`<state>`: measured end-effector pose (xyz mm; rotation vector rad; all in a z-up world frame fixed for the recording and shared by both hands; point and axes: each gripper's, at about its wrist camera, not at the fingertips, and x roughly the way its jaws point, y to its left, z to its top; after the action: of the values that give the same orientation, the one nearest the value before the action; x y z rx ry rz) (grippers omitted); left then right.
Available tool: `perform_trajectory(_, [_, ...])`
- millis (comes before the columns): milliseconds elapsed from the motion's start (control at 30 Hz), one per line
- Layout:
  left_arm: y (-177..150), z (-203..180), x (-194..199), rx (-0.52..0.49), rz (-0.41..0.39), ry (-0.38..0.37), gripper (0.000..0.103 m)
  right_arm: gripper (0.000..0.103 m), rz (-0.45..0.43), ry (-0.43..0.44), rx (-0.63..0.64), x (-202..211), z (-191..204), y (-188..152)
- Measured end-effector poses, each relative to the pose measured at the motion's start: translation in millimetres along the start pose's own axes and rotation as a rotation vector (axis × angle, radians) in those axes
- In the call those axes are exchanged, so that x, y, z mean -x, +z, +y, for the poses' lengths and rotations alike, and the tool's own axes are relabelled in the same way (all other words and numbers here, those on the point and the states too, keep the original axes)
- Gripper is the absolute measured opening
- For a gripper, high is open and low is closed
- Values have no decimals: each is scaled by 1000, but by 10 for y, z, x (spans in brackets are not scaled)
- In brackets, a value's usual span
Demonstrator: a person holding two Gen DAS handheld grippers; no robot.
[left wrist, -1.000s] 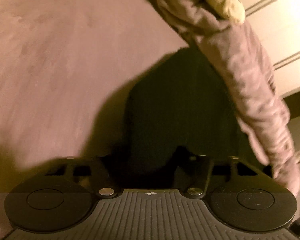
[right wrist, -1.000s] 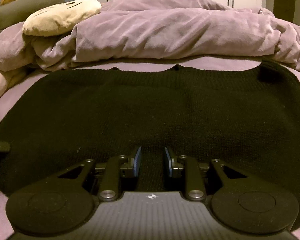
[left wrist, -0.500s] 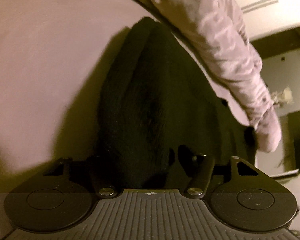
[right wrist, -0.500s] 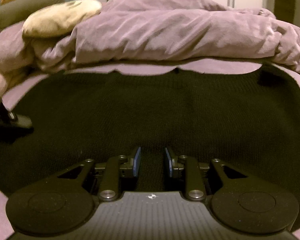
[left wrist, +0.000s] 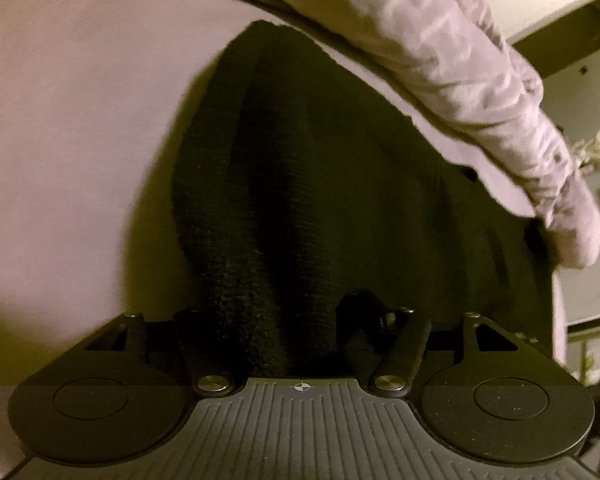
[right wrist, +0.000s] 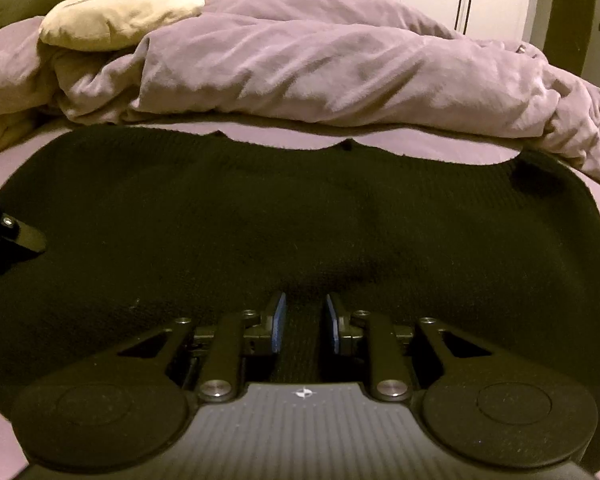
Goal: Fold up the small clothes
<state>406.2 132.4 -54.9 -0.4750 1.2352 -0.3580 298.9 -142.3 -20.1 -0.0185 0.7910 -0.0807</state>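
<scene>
Since a second ago your left gripper (left wrist: 300, 320) has lifted its end of the black knit sweater (right wrist: 300, 216), which now rises in a ridge between its fingers; it looks clenched on that fold, though the dark knit hides the fingertips. The right gripper (right wrist: 302, 322) has barely shifted and sits low over the near hem, blue pads parted with knit lying between them, not visibly pinched. The sweater lies spread across the lilac bedsheet (left wrist: 72, 132). Carry the raised end across in one level sweep and lay it square on the flat part, while the right side pins the hem. Behind the far edge the bunched duvet (right wrist: 320, 68) crowds close, with a cream plush pillow (right wrist: 120, 14) on it. Open sheet lies on your left.
</scene>
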Motion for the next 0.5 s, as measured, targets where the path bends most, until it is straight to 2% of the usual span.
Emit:
perform_trajectory(100, [0,-72,-4,-41,4,59,57,18,-2,3,-24,110,-53,-35])
perform_trajectory(267, [-3,-58,59,-32,-2,78,37,18,12,6,40,20,-22,-184])
perform_trajectory(500, [-40,-298,170,-84,-48,127,29,17,30,11,35,105,-35,-114])
